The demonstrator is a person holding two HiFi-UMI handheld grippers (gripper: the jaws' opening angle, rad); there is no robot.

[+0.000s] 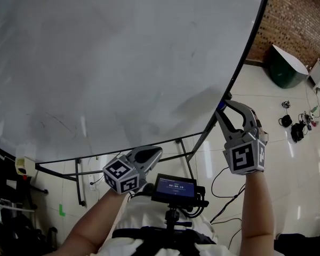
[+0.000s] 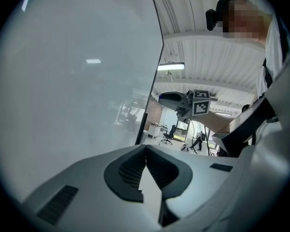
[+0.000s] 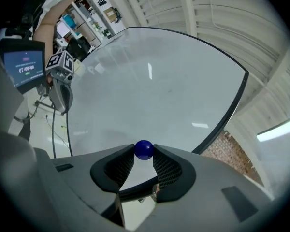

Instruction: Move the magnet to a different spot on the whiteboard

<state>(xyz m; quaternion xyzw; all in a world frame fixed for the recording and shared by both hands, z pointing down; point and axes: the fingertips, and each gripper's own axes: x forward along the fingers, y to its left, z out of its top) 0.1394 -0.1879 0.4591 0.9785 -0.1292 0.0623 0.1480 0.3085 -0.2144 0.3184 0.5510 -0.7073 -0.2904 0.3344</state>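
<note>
Fingers (image 3: pixel 165 170) of right gripper (image 3: pixel 144 153) pinch magnet (image 3: pixel 144 149), barely seen from above; left gripper (image 2: pixel 146 148) clenched.

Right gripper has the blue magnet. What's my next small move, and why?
Probably ease the right gripper forward until the blue magnet, pinched at its jaw tips, meets the bare whiteboard ahead; contact isn't evident yet.

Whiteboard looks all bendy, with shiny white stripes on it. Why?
Right gripper view: the wide lens bends the whiteboard edge, and the stripes look like ceiling lights mirrored. Head view: bent too. Left gripper view: one small glare patch.
</note>
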